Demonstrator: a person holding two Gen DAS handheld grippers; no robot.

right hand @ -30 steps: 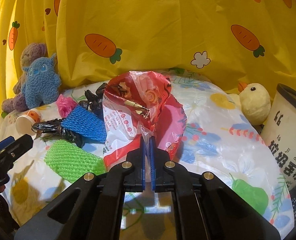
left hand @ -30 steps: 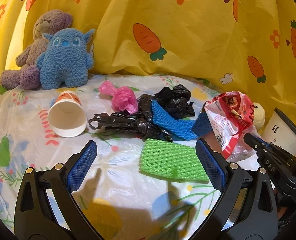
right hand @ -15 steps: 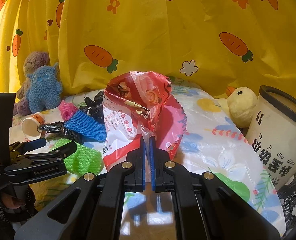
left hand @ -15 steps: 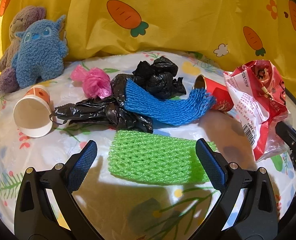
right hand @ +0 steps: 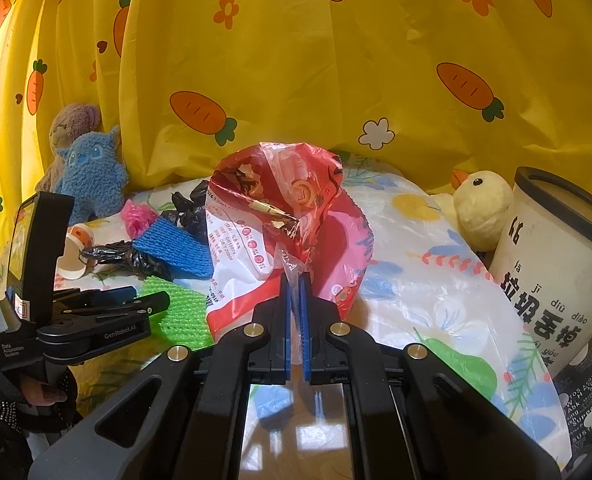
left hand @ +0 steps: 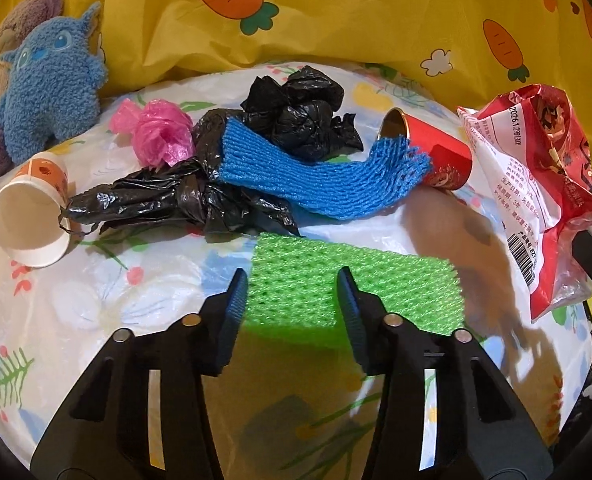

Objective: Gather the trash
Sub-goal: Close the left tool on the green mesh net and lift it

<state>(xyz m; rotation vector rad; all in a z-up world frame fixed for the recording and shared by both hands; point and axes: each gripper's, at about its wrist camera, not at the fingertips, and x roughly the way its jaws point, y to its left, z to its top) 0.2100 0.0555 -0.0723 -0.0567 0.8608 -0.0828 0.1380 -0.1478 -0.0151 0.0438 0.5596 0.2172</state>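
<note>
On the flower-printed plastic sheet (left hand: 95, 300) the trash lies scattered. The right gripper (right hand: 294, 280) is clamped on the crinkled red-and-white plastic snack bag (right hand: 271, 216), held up near the white cylindrical bin (right hand: 556, 272). The left gripper (left hand: 291, 284), its jaws just narrowing, straddles the near-left end of the green foam mesh sleeve (left hand: 376, 280) without visibly pinching it. Next, probably: close fully, lift, carry binward.

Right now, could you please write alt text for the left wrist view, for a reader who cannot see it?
The left gripper has just been closing around the near end of a green foam net lying on a floral plastic cover. Behind lie a blue foam net, black bags, a pink bag, a tipped paper cup and a red can.
</note>
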